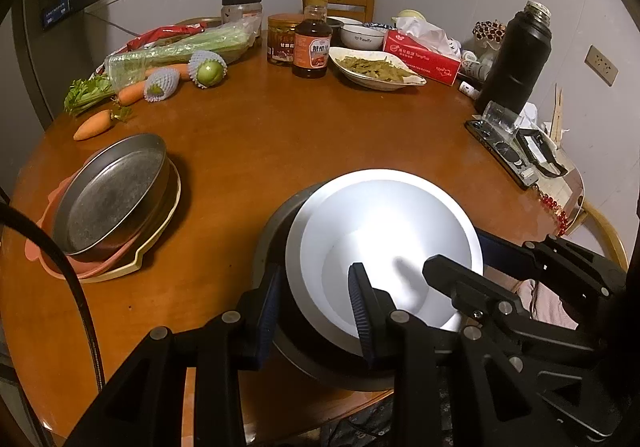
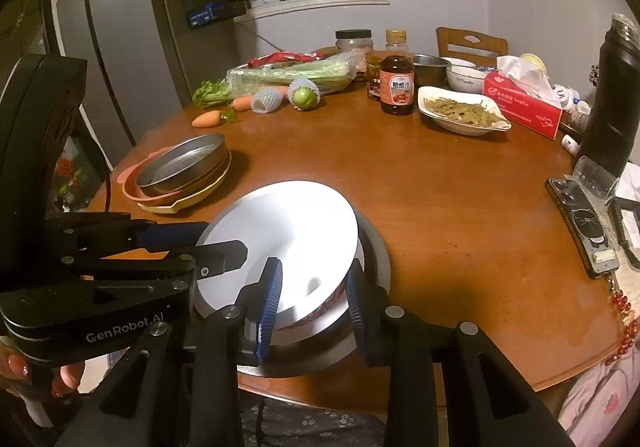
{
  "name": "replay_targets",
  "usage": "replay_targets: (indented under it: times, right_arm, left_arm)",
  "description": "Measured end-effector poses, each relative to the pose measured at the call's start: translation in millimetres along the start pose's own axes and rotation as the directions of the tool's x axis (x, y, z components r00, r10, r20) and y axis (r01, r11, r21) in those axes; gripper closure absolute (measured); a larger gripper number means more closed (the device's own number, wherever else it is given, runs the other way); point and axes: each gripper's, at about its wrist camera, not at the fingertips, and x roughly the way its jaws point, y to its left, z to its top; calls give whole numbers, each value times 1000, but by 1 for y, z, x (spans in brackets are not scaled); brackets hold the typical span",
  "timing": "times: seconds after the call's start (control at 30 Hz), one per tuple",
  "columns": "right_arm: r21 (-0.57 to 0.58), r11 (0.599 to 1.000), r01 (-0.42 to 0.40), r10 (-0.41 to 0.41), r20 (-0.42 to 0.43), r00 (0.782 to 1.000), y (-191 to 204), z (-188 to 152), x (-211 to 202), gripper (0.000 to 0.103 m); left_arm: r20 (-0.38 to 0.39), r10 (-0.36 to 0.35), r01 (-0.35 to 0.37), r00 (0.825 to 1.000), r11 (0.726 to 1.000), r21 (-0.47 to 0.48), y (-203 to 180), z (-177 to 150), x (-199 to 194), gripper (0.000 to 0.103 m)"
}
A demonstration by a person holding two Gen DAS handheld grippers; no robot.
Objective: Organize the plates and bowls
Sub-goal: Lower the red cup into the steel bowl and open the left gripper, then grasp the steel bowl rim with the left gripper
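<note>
A white bowl [image 1: 384, 231] [image 2: 288, 231] sits in a stack on a white plate and a grey metal plate [image 1: 276, 235] [image 2: 376, 247] at the table's near edge. My left gripper [image 1: 316, 311] straddles the stack's left rim, one finger outside and one inside; the jaws look apart. My right gripper [image 2: 314, 299] straddles the bowl's right rim, one finger inside and one outside, close to the rim. A second stack, a steel pan [image 1: 112, 195] [image 2: 184, 163] on pink and yellow plates, sits at the left.
The round wooden table [image 1: 256, 135] carries carrots, celery, netted fruit, a sauce bottle [image 1: 312, 43], jars, a dish of food [image 1: 376, 67], a tissue box, a black flask [image 1: 516, 55], and a phone at the right edge. A fridge stands to the left.
</note>
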Motion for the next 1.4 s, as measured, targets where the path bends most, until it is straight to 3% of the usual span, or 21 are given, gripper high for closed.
replay_targets:
  times: [1.0,1.4]
  right_arm:
    - [20,1000,6,-7,55,998,-4,9,-25,66]
    - [38,999,25,-28,76,997,-7,13,-40,56]
  left_arm:
    - [60,28,-28,998,1000,5,2,4,-30,63]
    - [71,38,-36,997,999,-34,12,1,-42,56]
